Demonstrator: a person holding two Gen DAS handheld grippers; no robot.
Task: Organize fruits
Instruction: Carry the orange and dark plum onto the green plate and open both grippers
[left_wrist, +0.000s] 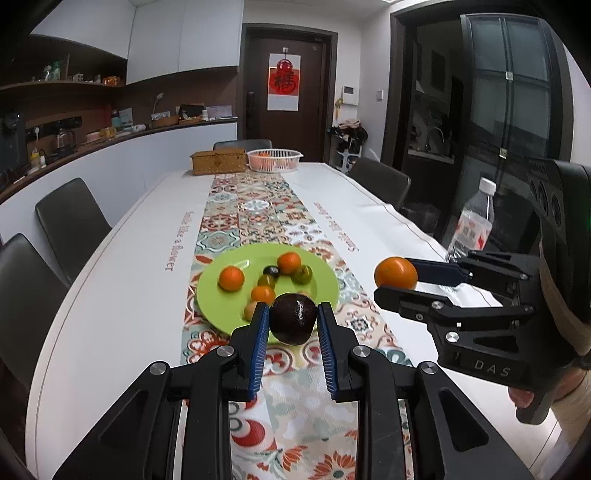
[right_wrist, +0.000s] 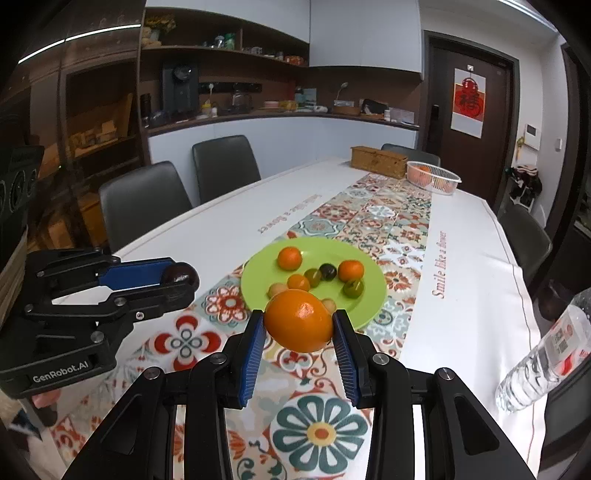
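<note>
While your left tool (left_wrist: 293, 319) pinches the dark round avocado (left_wrist: 293, 317) and your right tool (right_wrist: 299, 323) clamps the glossy orange (right_wrist: 299, 319), both hang clear above the green plastic plate (right_wrist: 373, 291), seemingly ready for sorting.

left hand-held gripper (left_wrist: 293, 320) – clamps dark fruit (left_wrist: 293, 318) | right hand-held gripper (left_wrist: 397, 277) – clamps orange (left_wrist: 395, 272)

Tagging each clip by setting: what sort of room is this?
Most likely a home dining room or kitchen-diner: a long dining table with a patterned runner and chairs around it, a counter with wall shelves behind.
</note>
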